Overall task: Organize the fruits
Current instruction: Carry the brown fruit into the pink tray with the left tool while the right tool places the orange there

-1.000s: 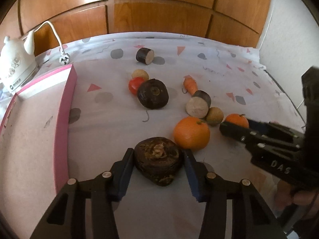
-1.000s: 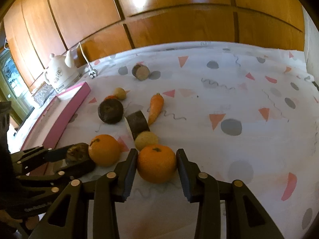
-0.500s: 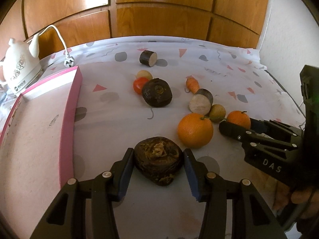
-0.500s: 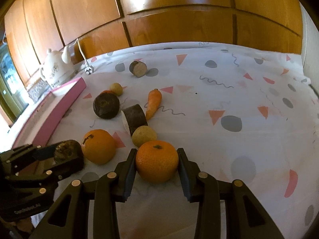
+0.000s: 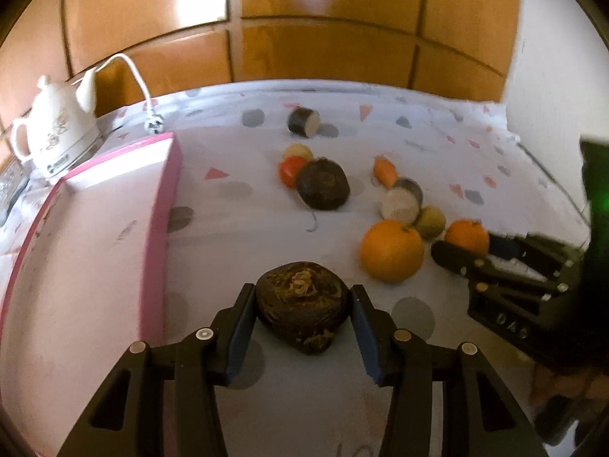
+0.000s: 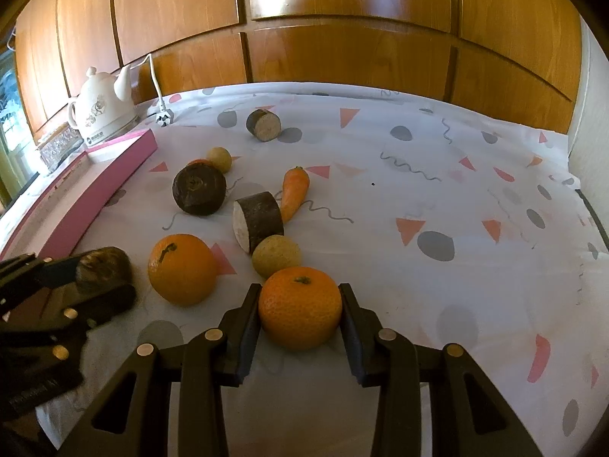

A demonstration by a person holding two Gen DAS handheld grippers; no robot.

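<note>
My left gripper point(image 5: 302, 304) is shut on a dark brown wrinkled fruit point(image 5: 302, 302), held just above the cloth beside the pink tray point(image 5: 160, 205). My right gripper point(image 6: 300, 312) is shut on a small orange tangerine point(image 6: 300, 308), which also shows in the left wrist view point(image 5: 466, 236). A larger orange point(image 6: 182, 268) lies between the two grippers and also shows in the left wrist view point(image 5: 392, 249). The left gripper with its dark fruit point(image 6: 101, 268) shows at the left edge of the right wrist view.
On the patterned cloth lie a dark round root point(image 6: 198, 188), a cut dark cylinder point(image 6: 259, 221), a carrot point(image 6: 295, 190), a pale round fruit point(image 6: 276, 255), a tomato point(image 5: 291, 169) and a far cut piece point(image 6: 263, 125). A white kettle point(image 6: 101, 112) stands behind the tray.
Both grippers have lifted and drawn back a little with their fruits still held. The view has tilted up and the tray edge sits nearer the left gripper.
</note>
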